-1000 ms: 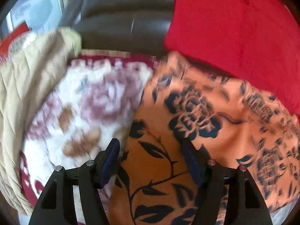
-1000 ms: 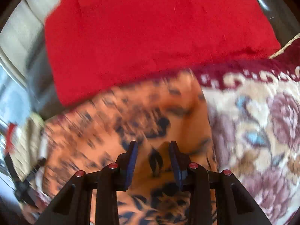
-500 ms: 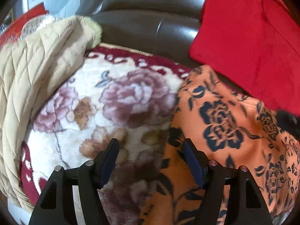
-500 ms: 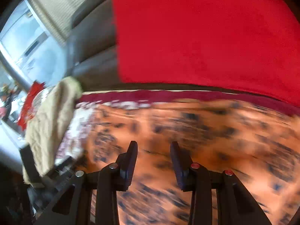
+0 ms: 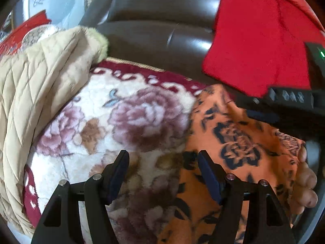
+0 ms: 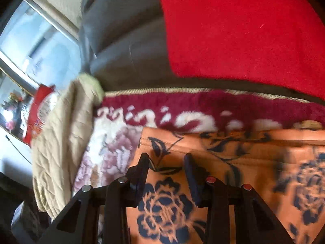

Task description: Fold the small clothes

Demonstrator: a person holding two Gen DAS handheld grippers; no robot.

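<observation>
An orange cloth with dark blue roses [image 5: 239, 148] lies on a floral fleece blanket [image 5: 126, 122]; it also shows in the right wrist view [image 6: 243, 183]. My left gripper [image 5: 163, 172] is open and empty, over the blanket at the cloth's left edge. My right gripper [image 6: 165, 174] is open and hovers over the cloth near its upper left corner; nothing shows between its fingers. The right gripper's body [image 5: 292, 99] reaches in over the cloth's far edge in the left wrist view.
A beige quilted jacket [image 5: 40, 93] is heaped at the left, and shows in the right wrist view [image 6: 61, 146]. A red pillow [image 5: 260, 36] leans on the dark leather sofa back [image 5: 158, 30]. A hand [image 5: 304, 187] is at the right edge.
The left gripper has shifted left, off the orange cloth and over the blanket. The right gripper has swung across the cloth to its upper left corner. Both stay open.
</observation>
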